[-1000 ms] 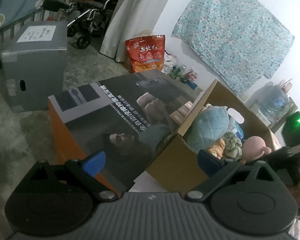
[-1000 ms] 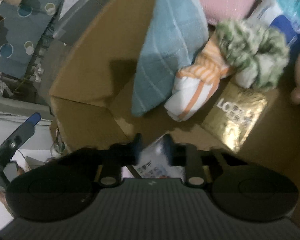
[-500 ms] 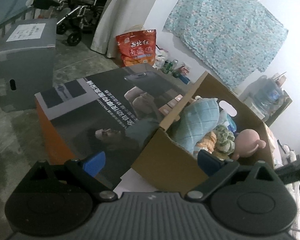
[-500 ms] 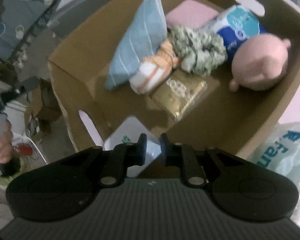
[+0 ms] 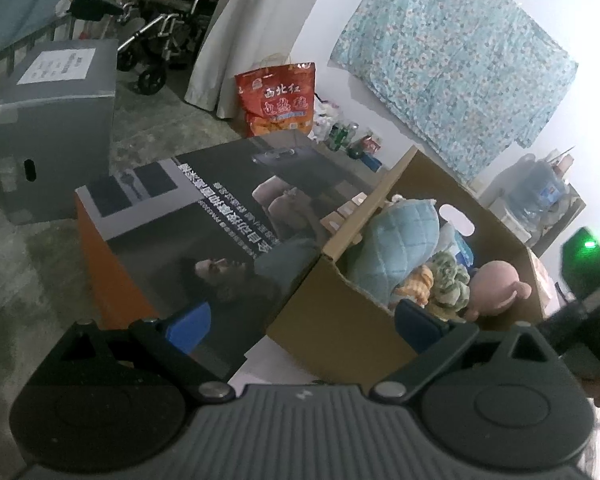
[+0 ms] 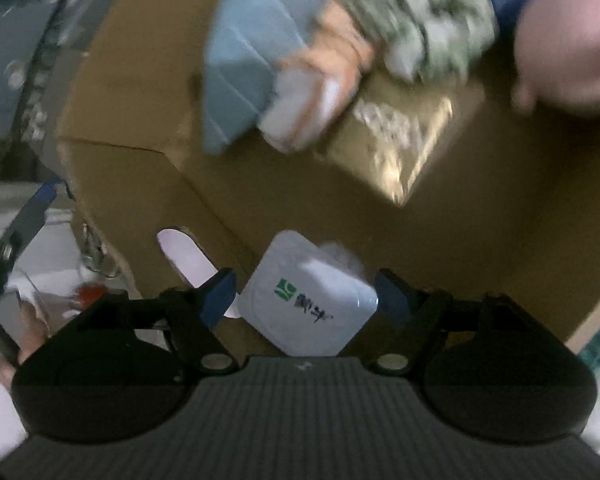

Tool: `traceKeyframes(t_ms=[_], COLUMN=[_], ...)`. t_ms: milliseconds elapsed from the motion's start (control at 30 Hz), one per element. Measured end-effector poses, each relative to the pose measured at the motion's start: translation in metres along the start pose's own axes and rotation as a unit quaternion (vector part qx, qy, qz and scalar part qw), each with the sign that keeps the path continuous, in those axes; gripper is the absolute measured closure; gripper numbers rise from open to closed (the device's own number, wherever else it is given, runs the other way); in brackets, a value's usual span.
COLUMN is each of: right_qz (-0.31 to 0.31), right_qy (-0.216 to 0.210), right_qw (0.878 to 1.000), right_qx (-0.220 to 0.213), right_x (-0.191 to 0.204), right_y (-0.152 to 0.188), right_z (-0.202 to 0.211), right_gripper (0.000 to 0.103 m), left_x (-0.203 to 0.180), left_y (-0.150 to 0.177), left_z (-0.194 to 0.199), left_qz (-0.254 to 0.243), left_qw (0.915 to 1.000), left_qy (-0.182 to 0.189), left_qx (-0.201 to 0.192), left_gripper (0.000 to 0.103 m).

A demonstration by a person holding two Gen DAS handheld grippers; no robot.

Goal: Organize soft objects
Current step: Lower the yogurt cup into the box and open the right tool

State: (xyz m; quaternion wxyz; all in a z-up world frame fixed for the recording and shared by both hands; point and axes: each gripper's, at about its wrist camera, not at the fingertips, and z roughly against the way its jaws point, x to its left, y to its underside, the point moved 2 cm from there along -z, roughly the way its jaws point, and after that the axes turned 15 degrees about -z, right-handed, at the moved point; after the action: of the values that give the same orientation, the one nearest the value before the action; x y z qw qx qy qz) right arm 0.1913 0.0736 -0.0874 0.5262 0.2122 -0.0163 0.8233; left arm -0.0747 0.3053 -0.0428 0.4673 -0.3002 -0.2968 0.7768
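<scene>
An open cardboard box [image 5: 340, 320] [image 6: 148, 92] holds a blue quilted cushion [image 5: 396, 248] [image 6: 256, 40], an orange-striped cloth [image 6: 320, 92], a green knitted item [image 5: 452, 280] [image 6: 428, 28], a pink plush [image 5: 496, 288] [image 6: 572, 60] and a gold packet [image 6: 396, 140]. My right gripper [image 6: 306, 300] is open over the box, with a white tissue pack [image 6: 308, 308] lying loose between its fingers on the box floor. My left gripper [image 5: 304, 320] is open and empty, just outside the box's near corner.
A large printed carton [image 5: 188, 216] stands left of the box. A grey box [image 5: 56, 120], a red bag [image 5: 280, 96], a wheelchair [image 5: 156, 44] and a water jug [image 5: 540, 192] are behind. The other gripper shows at the right edge [image 5: 588, 280].
My right gripper has opened wide and dropped closer into the box; the white tissue pack lies free between its fingers. My left gripper has hardly moved.
</scene>
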Motion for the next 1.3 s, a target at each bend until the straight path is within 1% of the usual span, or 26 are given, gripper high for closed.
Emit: traceKeyframes(t_ms=[33,100,167,267,300,367,467,533,633,800,867,967,1000,1067,1167,1200,1233,1300], right_qz=[-0.014,-0.038,-0.059,-0.084,-0.085,-0.082,-0.064,-0.044,-0.029,0.001,0.006,0.031,0.04,0.061,0.095,0.102,0.107,0.108], right_qy=[-0.005,0.0,-0.002,-0.015,-0.014,-0.007,-0.011,0.007,0.025,0.083,0.1,0.135,0.149,0.182,0.234,0.243,0.247,0.21], right_qw=[1.0,0.999,0.997,0.995,0.995,0.996,0.998,0.999,0.998,0.993,0.99,0.984,0.98,0.97,0.95,0.946,0.943,0.95], right_qx=[0.01,0.028,0.042,0.046,0.041,0.024,-0.001,-0.021,-0.041,-0.086,-0.095,-0.116,-0.126,-0.146,-0.181,-0.19,-0.197,-0.207], right_x=[-0.001,-0.001,-0.001,-0.002,-0.003,-0.005,-0.008,-0.007,-0.01,-0.01,-0.011,-0.011,-0.011,-0.009,-0.011,-0.011,-0.014,-0.018], right_y=[-0.002,-0.004,-0.005,-0.002,0.0,0.004,0.008,0.012,0.008,-0.006,-0.01,-0.017,-0.019,-0.02,-0.021,-0.02,-0.019,-0.015], right_z=[-0.002,-0.005,-0.008,-0.01,-0.009,-0.009,-0.003,0.004,0.017,0.035,0.039,0.046,0.05,0.057,0.065,0.067,0.07,0.08], right_gripper=[0.027,0.026,0.023,0.023,0.025,0.034,0.038,0.04,0.04,0.04,0.04,0.041,0.042,0.042,0.043,0.043,0.042,0.044], left_x=[0.0,0.001,0.002,0.005,0.007,0.009,0.012,0.014,0.015,0.012,0.011,0.008,0.007,0.005,0.002,0.001,0.001,-0.001], left_y=[0.0,0.0,0.001,0.003,0.004,0.006,0.008,0.01,0.01,0.01,0.01,0.009,0.009,0.009,0.008,0.008,0.008,0.008], left_z=[0.001,0.001,0.001,0.0,0.0,0.0,0.0,0.0,0.0,-0.002,-0.002,-0.002,-0.002,-0.002,-0.002,-0.002,-0.002,-0.002], left_qz=[-0.001,0.0,0.002,0.01,0.013,0.016,0.021,0.024,0.026,0.022,0.02,0.016,0.015,0.013,0.011,0.01,0.009,0.008], left_qw=[1.0,1.0,1.0,0.9999,0.9999,0.9998,0.9998,0.9997,0.9997,0.9997,0.9998,0.9998,0.9998,0.9999,0.9999,0.9999,0.9999,0.9999], left_qy=[0.0,0.001,0.002,0.005,0.005,0.004,0.004,0.004,0.003,0.006,0.008,0.008,0.007,0.007,0.006,0.006,0.006,0.006], left_qx=[-0.003,-0.005,-0.005,-0.005,-0.004,-0.003,-0.002,-0.001,-0.001,0.002,0.003,0.003,0.004,0.004,0.004,0.004,0.004,0.006], left_gripper=[0.004,0.004,0.004,0.004,0.004,0.004,0.004,0.004,0.004,0.004,0.004,0.004,0.004,0.004,0.004,0.004,0.004,0.004])
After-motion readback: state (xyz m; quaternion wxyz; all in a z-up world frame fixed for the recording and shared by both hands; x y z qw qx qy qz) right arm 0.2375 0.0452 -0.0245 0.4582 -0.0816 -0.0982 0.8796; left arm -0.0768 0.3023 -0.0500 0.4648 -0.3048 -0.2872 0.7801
